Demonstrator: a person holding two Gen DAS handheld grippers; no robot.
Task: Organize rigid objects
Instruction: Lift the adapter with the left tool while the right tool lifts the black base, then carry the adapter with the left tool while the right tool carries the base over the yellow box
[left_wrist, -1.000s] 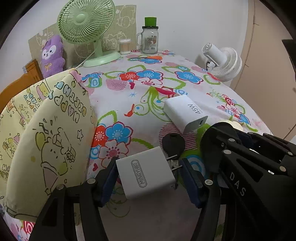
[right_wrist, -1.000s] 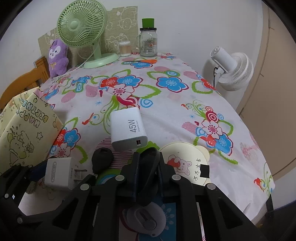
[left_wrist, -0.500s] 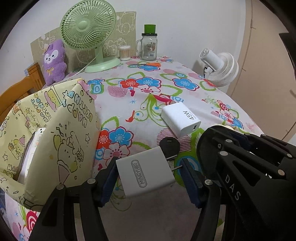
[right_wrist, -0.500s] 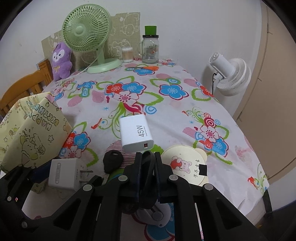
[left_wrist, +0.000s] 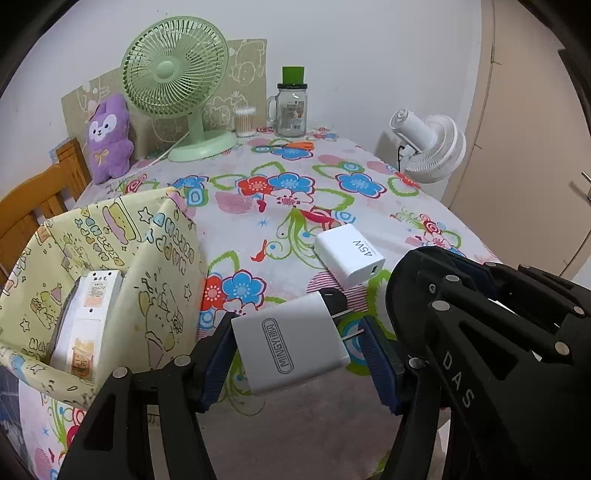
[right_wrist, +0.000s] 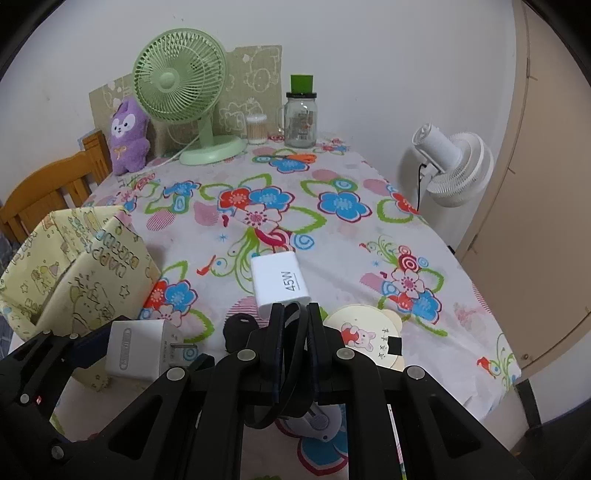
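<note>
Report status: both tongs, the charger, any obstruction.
Left tongs shut on white charger, lifted. Right tongs shut on black strap. Yellow bag open alongside; nothing between.

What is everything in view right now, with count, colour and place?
flowered tablecloth: 1, white with bright flowers, covers the table
yellow cartoon-print box: 1, pale yellow, near left, open, holds a white labelled item
white MINGYI wall charger: 1, white, held clear of the cloth
white 45W charger block: 1, white, centre of cloth
black key fob: 1, black, beside the 45W block
round bear-print card: 1, cream, near right
green desk fan: 1, far end
purple plush toy: 1, far left
glass mug jar with green lid: 1, far end
cotton swab tub: 1, beside the jar
white floor fan: 1, beyond the right edge
left gripper: jaws closed on the MINGYI charger
right gripper: jaws closed on a black loop
</note>
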